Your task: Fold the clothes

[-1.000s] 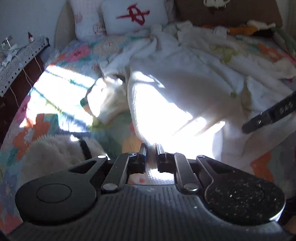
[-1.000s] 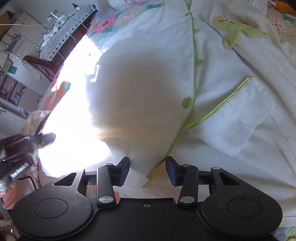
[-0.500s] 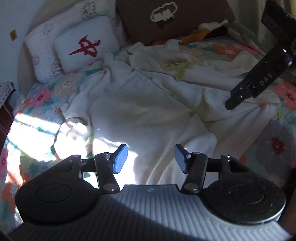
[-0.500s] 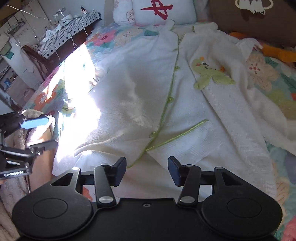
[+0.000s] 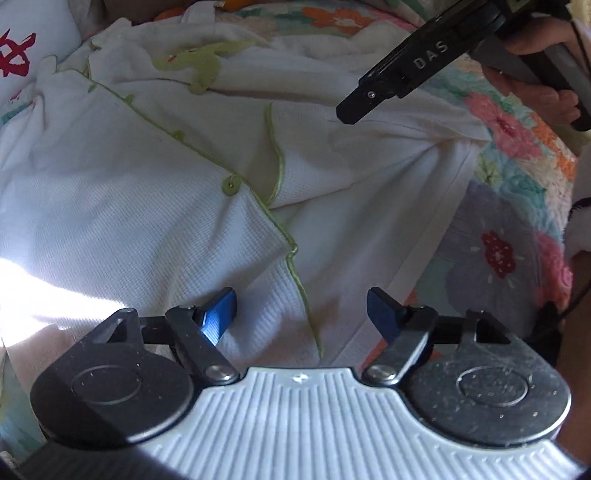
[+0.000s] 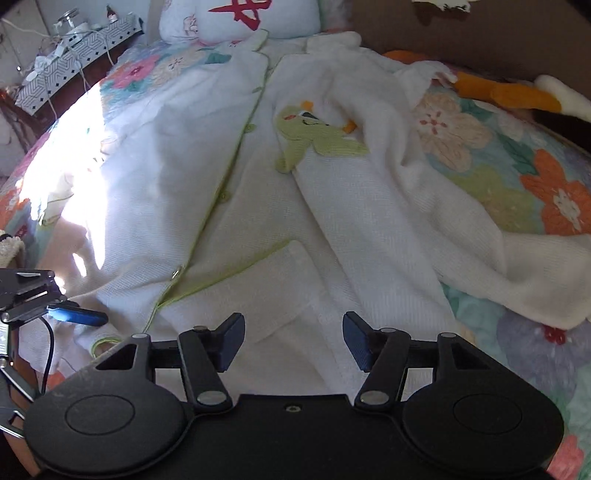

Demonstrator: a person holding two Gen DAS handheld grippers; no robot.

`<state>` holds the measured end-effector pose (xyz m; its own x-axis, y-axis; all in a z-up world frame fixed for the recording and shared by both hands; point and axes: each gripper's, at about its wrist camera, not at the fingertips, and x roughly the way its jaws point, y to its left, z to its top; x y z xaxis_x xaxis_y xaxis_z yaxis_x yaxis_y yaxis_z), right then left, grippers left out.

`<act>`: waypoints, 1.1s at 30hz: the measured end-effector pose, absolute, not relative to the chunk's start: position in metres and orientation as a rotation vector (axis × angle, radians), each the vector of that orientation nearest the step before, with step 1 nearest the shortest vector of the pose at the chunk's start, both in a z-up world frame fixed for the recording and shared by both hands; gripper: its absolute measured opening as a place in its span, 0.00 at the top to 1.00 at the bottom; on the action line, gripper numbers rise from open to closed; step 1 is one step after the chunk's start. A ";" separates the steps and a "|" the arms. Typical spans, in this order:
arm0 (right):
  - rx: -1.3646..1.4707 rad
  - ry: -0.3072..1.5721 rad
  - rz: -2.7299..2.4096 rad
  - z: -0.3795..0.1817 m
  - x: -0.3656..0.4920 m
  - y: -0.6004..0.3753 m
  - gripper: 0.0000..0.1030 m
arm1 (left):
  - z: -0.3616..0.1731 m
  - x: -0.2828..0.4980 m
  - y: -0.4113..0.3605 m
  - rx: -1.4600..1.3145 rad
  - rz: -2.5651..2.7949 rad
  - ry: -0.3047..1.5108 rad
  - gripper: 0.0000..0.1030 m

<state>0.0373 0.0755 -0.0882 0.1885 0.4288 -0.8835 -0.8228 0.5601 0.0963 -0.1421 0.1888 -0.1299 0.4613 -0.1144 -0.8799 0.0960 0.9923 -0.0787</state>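
A white waffle-knit pajama top (image 6: 280,206) with green piping, green buttons and a green animal patch (image 6: 314,140) lies spread front-up on the floral bedspread (image 6: 517,177). It also fills the left wrist view (image 5: 147,192). My left gripper (image 5: 301,306) is open and empty, low over the top's hem beside the button placket. My right gripper (image 6: 293,336) is open and empty over the hem by the pocket (image 6: 255,280). The right gripper's finger shows in the left wrist view (image 5: 399,74). The left gripper's blue fingertips (image 6: 77,315) show at the left edge of the right wrist view.
A white pillow with a red mark (image 6: 243,14) and a brown pillow (image 6: 480,33) lie at the headboard. An orange and white soft toy (image 6: 509,92) lies at the far right. A side table with cables (image 6: 74,40) stands left of the bed. Strong sunlight falls on the left.
My left gripper was shut on the white fabric a second ago; it has opened, let go and moved right along the hem. My right gripper has pulled back, and the top lies flatter.
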 end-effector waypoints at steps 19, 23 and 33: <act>-0.588 1.045 1.409 -0.087 -0.052 0.075 0.95 | -0.106 -0.161 0.234 -0.385 -0.153 1.005 0.85; -0.777 1.099 1.474 -0.099 -0.080 0.070 0.87 | -0.103 -0.161 0.241 -0.440 -0.152 0.991 0.84; -0.219 1.068 0.959 -0.049 0.043 0.005 0.45 | -0.117 -0.150 0.199 -0.344 -0.190 1.057 0.56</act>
